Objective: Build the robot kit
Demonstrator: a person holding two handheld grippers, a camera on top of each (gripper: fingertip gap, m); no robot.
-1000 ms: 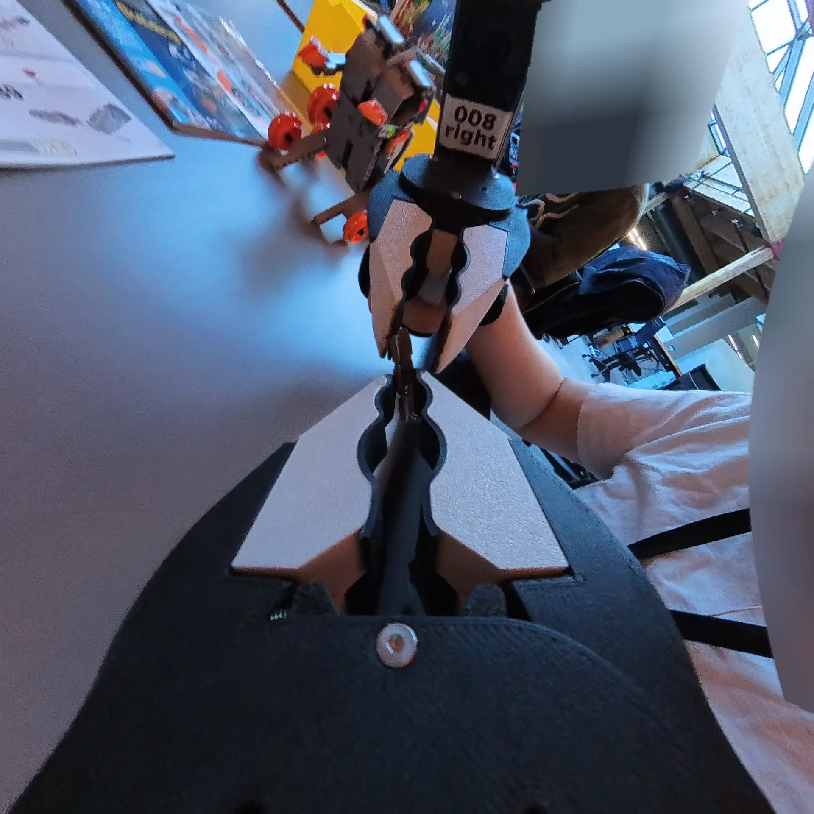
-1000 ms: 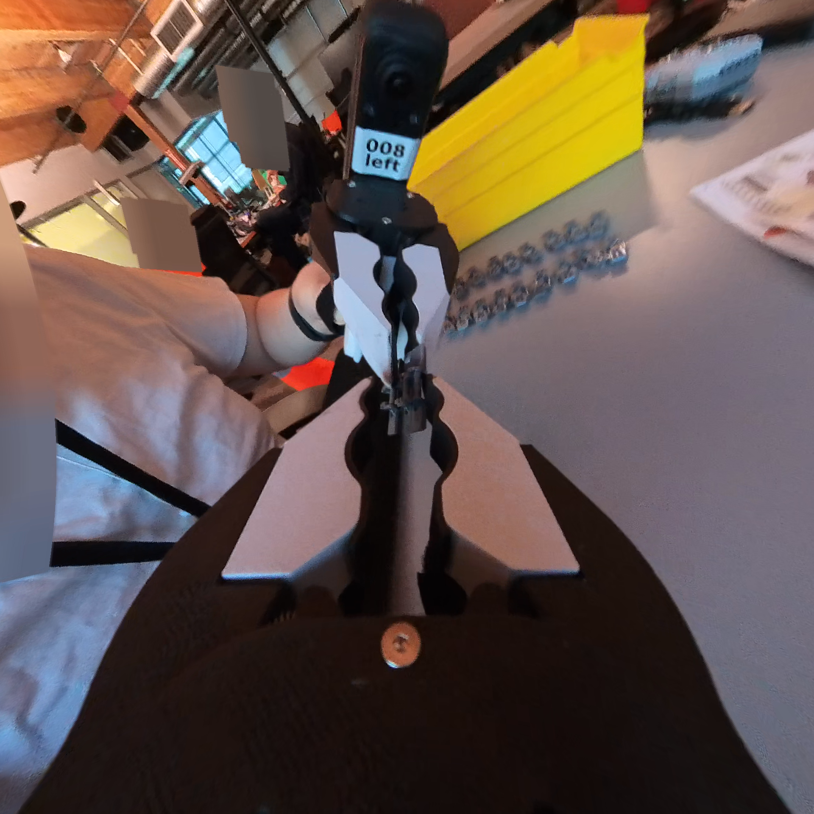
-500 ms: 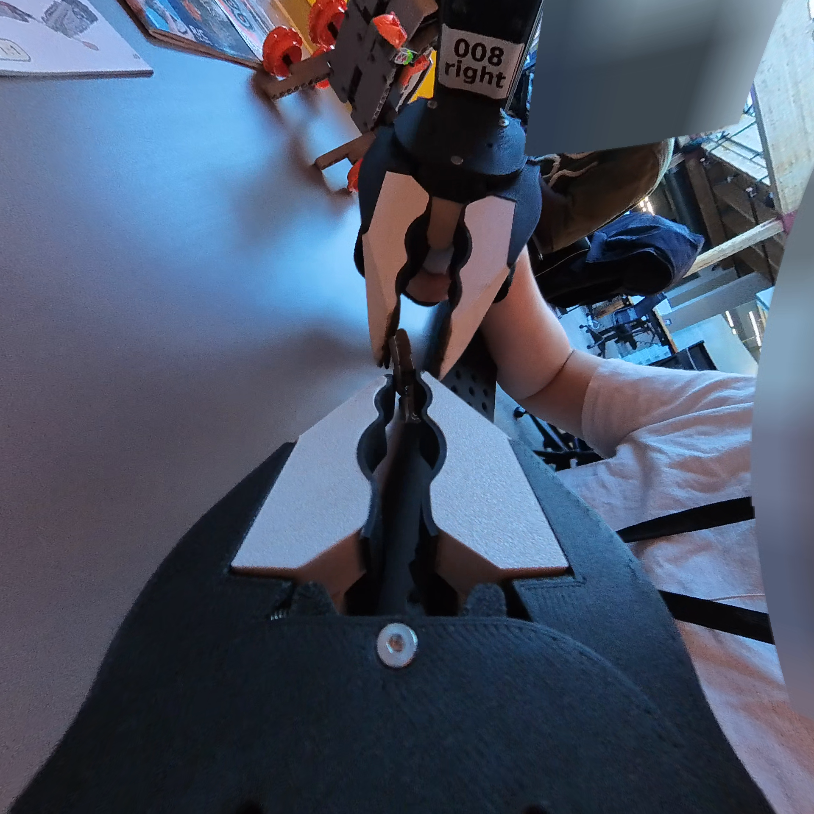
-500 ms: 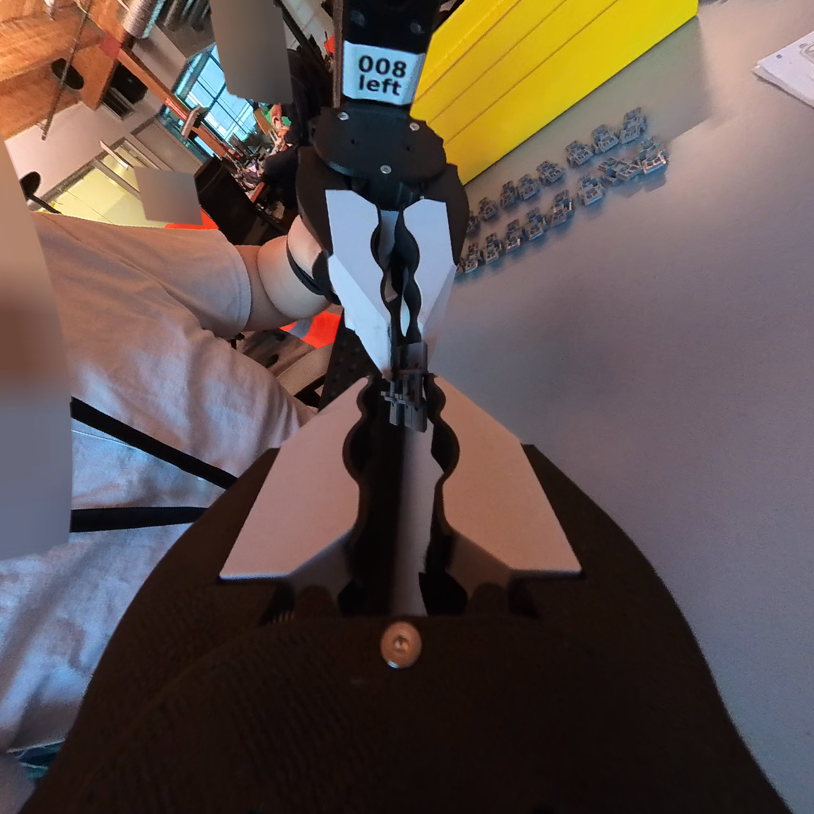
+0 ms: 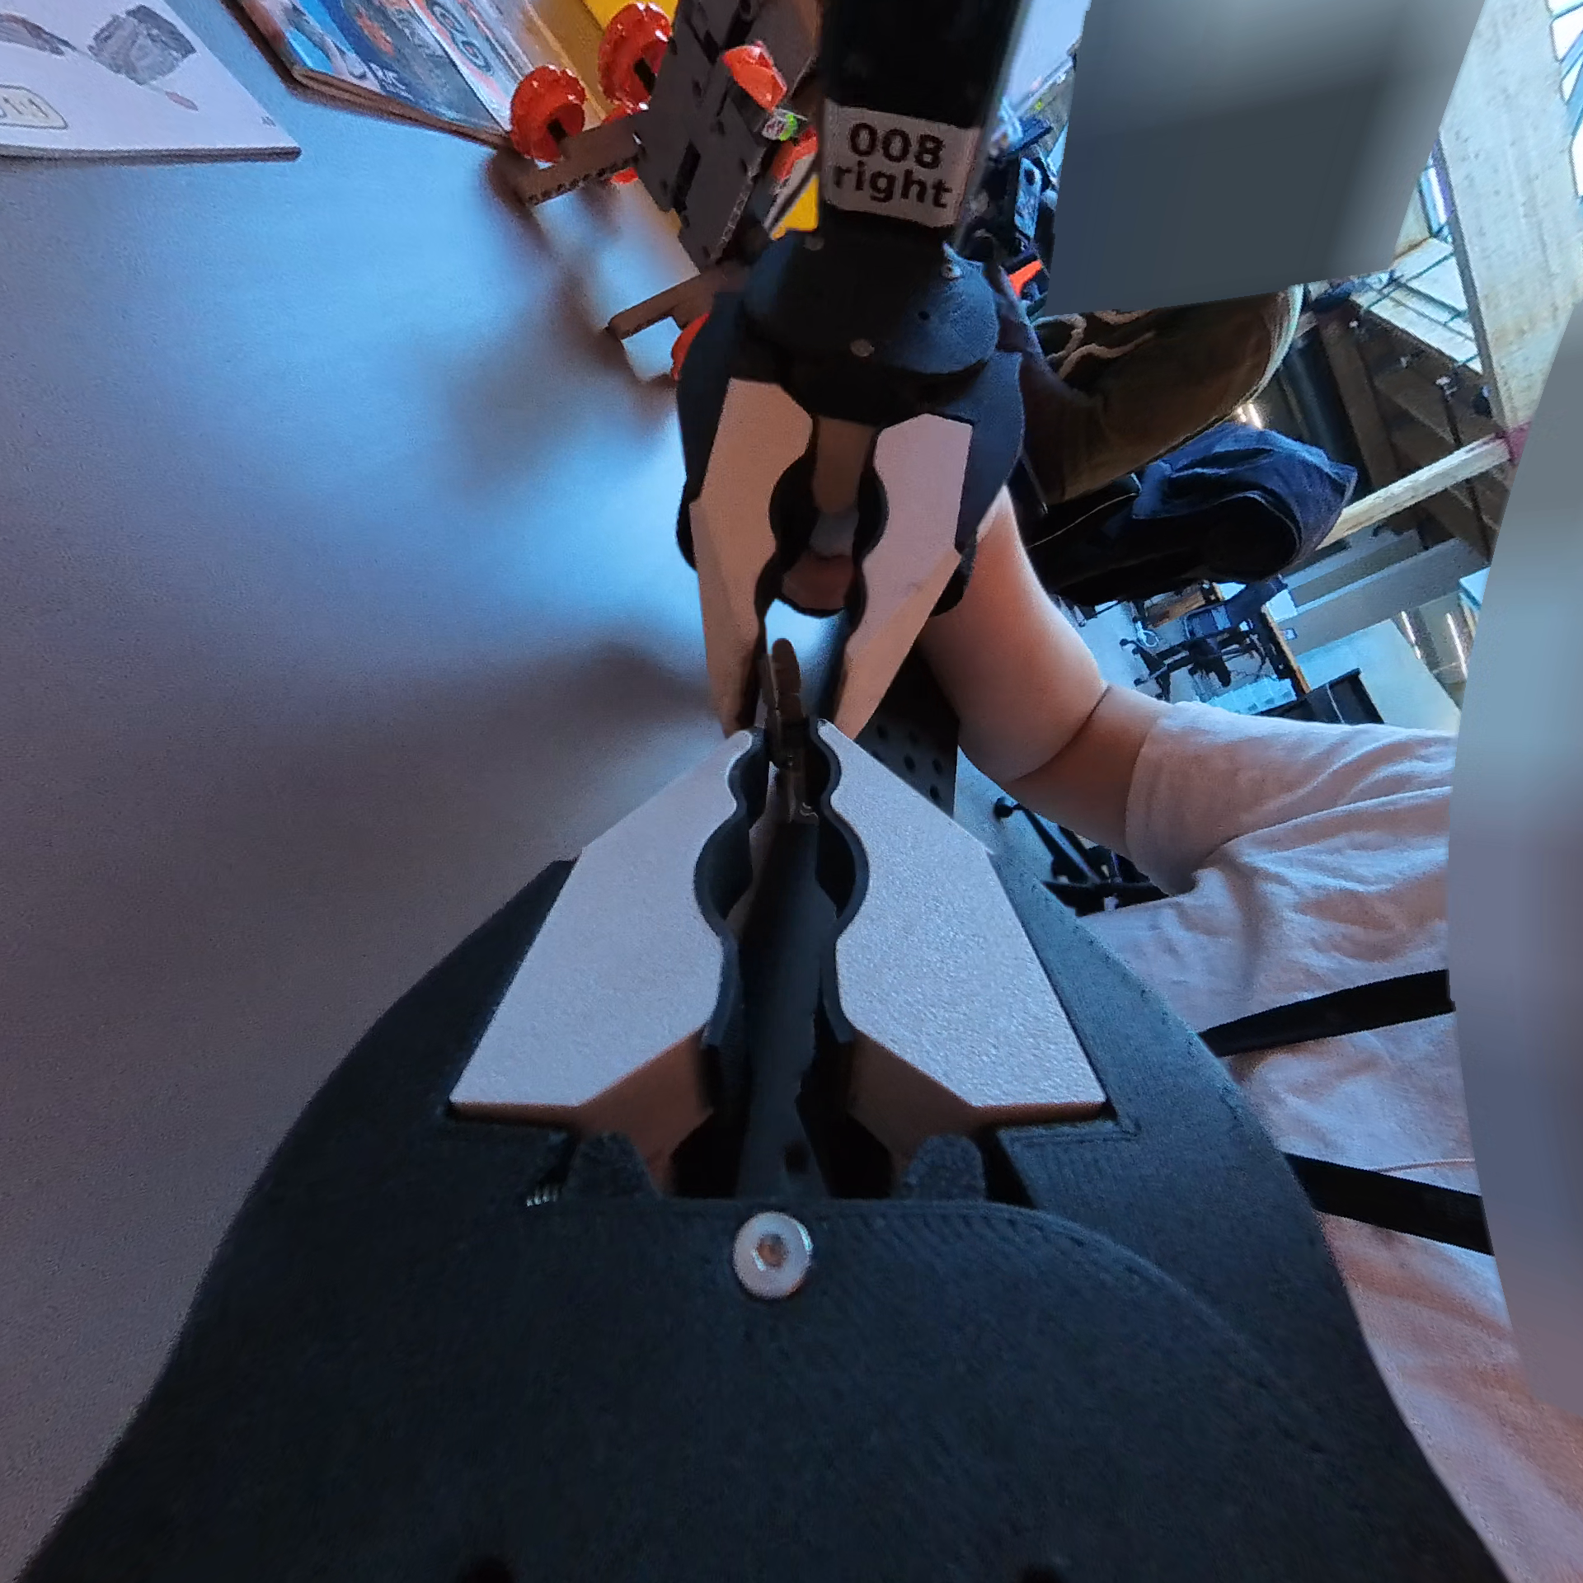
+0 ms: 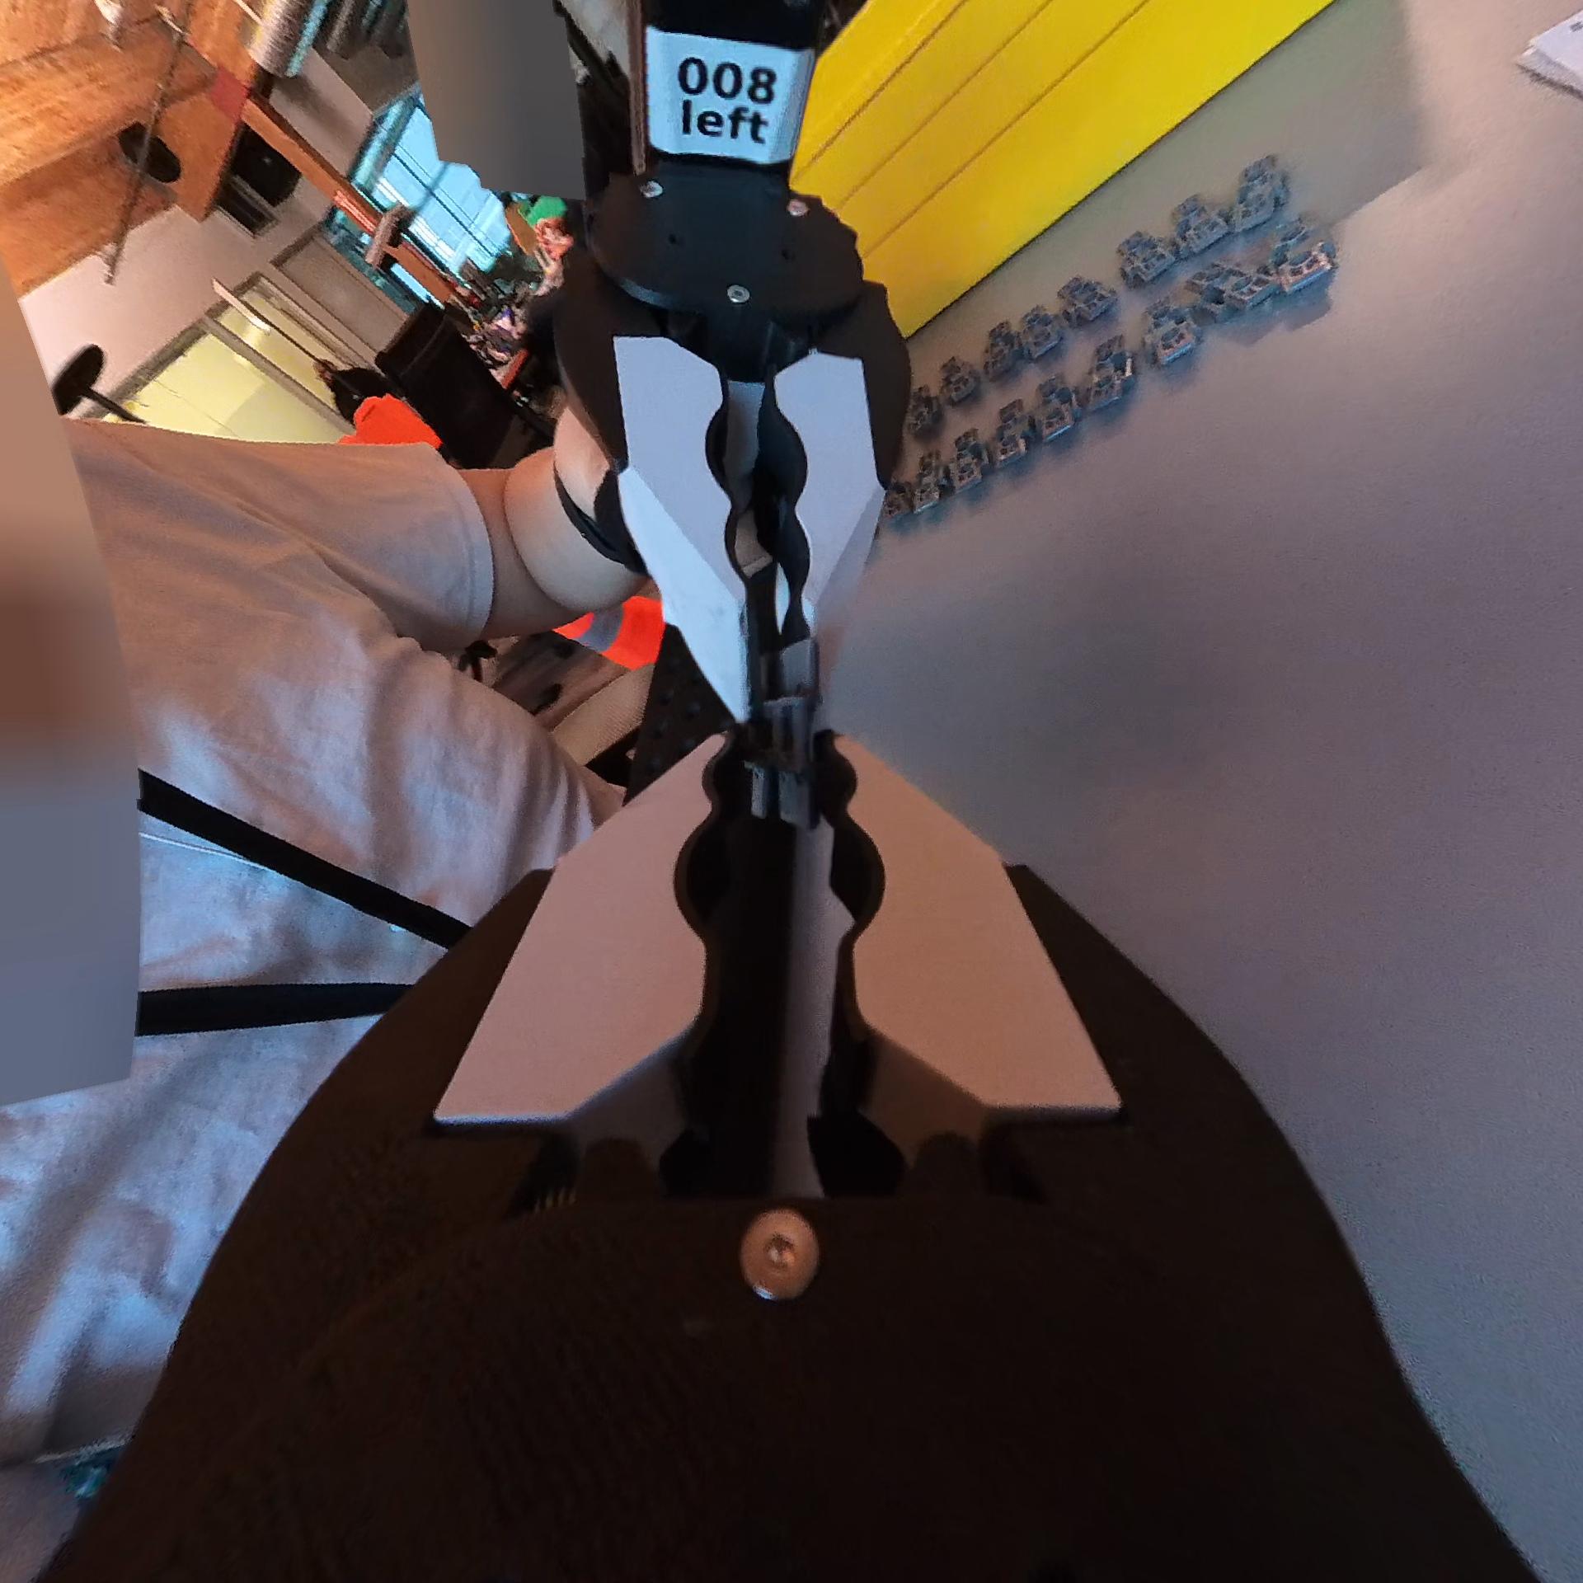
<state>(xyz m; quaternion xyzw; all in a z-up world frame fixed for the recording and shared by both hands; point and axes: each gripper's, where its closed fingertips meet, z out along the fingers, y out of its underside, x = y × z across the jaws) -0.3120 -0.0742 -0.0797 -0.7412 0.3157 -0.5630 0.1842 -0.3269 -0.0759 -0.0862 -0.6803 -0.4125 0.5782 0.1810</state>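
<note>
Table (image 5: 257, 514): a grey top is seen in both views, with both grippers held above it near its edge; the person's white sleeve (image 5: 1285, 857) is seen off that edge.
Yellow bin (image 6: 1028, 120): it is set on the table behind the left gripper in the right wrist view, its long side running up to the right.
Printed sheets: a white leaflet (image 5: 111, 94) and a coloured booklet (image 5: 403, 60) are laid flat at the far left of the left wrist view.
Brick model (image 5: 711, 128): a dark grey build with orange wheels (image 5: 544, 111) is stood behind the right gripper, well apart from the fingertips.
Loose grey parts (image 6: 1105, 360): they are laid out in two rough rows just in front of the yellow bin.
Left gripper (image 5: 784, 741): its fingers are clenched on a small dark piece (image 5: 788, 728); the same gripper is seen nose-on in the other view (image 6: 775, 677).
Right gripper (image 6: 779, 754): its fingers are closed on a small grey piece (image 6: 784, 771) — in the left wrist view (image 5: 788, 719) they are seen a little parted at the tips, with the dark piece between them.
Held pieces: they are met tip to tip between the two grippers, above the table. The long axis is run along the line of both sets of fingers — pointed from one gripper straight into the other. Whether they are one part or two joined cannot be told.
</note>
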